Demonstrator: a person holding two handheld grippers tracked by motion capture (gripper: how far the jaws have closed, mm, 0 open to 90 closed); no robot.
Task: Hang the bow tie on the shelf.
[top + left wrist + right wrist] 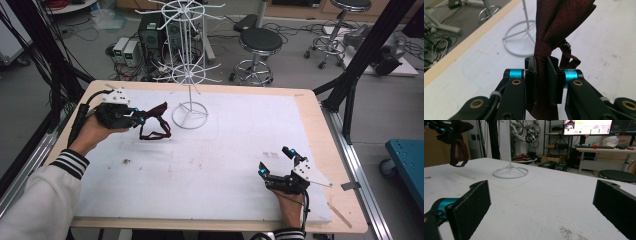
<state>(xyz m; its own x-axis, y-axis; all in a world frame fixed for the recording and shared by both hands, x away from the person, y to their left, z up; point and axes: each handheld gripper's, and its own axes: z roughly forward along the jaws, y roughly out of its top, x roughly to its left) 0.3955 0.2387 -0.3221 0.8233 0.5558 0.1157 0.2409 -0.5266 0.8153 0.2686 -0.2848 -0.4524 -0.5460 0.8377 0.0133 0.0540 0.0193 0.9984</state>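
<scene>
Item: dark red bow tie [154,123] with neck strap, clenched at its knot between the pads of the left tool [139,118], left of centre in the high view, lifted clear of the white bench [210,165] with the strap loop hanging below. In the left gripper view the fabric [549,37] fans out above the jaws and a tail runs down between them.

Adjacent: white wire display stand [189,75], its ring base [190,115] just right of the tie, hooked arms in two tiers at the upper centre of the frame.

Second tool: right tool [274,161], lower right of the high view, jaws spread wide, nothing between them, resting low over the bench.

Risks, as judged:
- Grip sits on slick fabric at the knot alone; a jerk could let the tie slide out and fall to the bench.
- Dangling strap may snag on a lower arm of the stand on approach, tugging the tie loose or tipping the light stand.
- Stand base is a thin ring and looks light; a sideways push from the left tool could skate it across the bench.
- Strap loop hangs narrow, so a hook tip could miss it.

Writing: a monitor [587,127] at the upper right of the right gripper view carries text too small to read. No brand or label legible on tie, stand or tools.
</scene>
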